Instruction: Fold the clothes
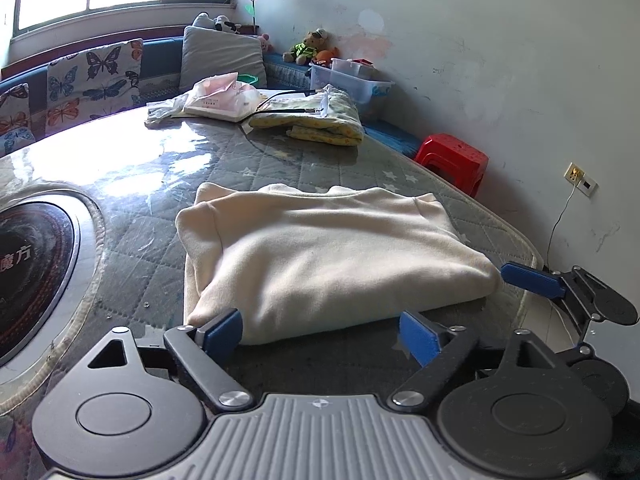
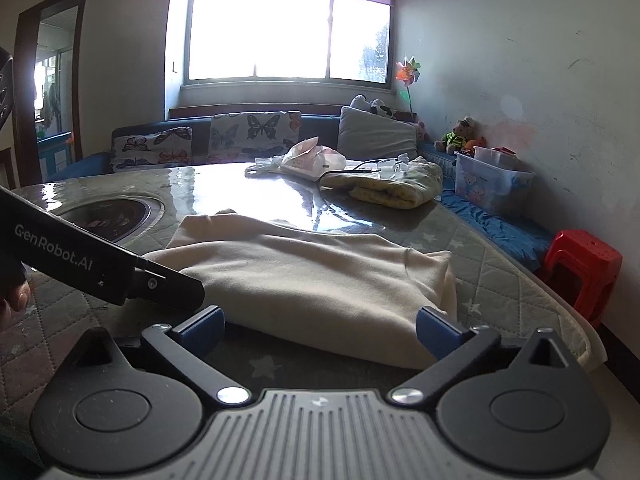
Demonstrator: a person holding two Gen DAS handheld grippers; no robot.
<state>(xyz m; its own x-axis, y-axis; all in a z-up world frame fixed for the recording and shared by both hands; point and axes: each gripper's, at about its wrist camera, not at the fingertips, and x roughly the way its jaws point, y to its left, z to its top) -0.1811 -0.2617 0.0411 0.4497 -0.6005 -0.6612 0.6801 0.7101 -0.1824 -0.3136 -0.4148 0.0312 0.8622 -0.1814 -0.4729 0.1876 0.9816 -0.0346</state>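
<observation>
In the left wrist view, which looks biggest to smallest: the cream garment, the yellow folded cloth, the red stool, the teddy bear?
1. Cream garment, by far, though it lies nearest the camera.
2. Yellow folded cloth.
3. Red stool.
4. Teddy bear, farthest away, so its true size is unsure.

left gripper [image 1: 320, 330] and right gripper [image 2: 320, 326]: jaws spread wide, both low at the near edge of the cream garment [image 1: 332, 256], gripping nothing.
</observation>
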